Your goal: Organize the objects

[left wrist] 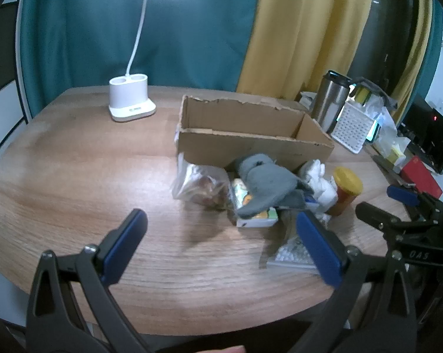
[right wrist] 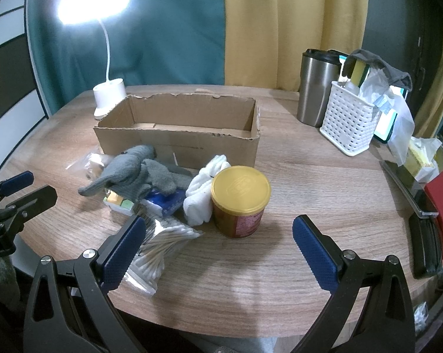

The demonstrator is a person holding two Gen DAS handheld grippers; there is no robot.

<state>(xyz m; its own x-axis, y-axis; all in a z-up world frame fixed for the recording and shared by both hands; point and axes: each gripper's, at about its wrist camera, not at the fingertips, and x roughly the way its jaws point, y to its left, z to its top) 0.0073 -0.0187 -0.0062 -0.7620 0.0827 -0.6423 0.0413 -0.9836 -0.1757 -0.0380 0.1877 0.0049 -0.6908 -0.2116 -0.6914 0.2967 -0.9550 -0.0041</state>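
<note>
Two hand-held grippers face a heap of small things on a round wooden bench (right wrist: 294, 176), with an open cardboard box (right wrist: 177, 144) standing just behind the heap. The box appears empty as far as its interior shows, so sorting has likely not begun.

Right gripper (right wrist: 218, 244): jaws wide apart, holding nothing, low over the near edge of the bench. A round jar with a yellow lid (right wrist: 241, 189) stands upright directly ahead of the jaws and slightly left of their midline, nearer to this gripper than any other item. Its axis is vertical, so a level approach straight forward would likely bring one jaw to each side of its wall. A white cloth (right wrist: 205, 197) touches the jar on its left; a clear bag of cotton swabs (right wrist: 159, 245) lies flat beside the left jaw, its long axis running roughly from the near left toward the far right.

Left gripper (left wrist: 221, 241): jaws also wide apart and empty. From this view the heap lies ahead and to the right: a grey glove (left wrist: 265, 185) draped over a small printed carton (left wrist: 258, 217), a clear bag of snacks (left wrist: 200, 185) to their left, and the jar (left wrist: 344, 191) at the far right of the heap.

Judgement: the jar belongs to the right gripper's reach; the snack bag and glove lie closer to the left. The box opening is beyond the heap for both, so any item must be lifted over its near wall.
</note>
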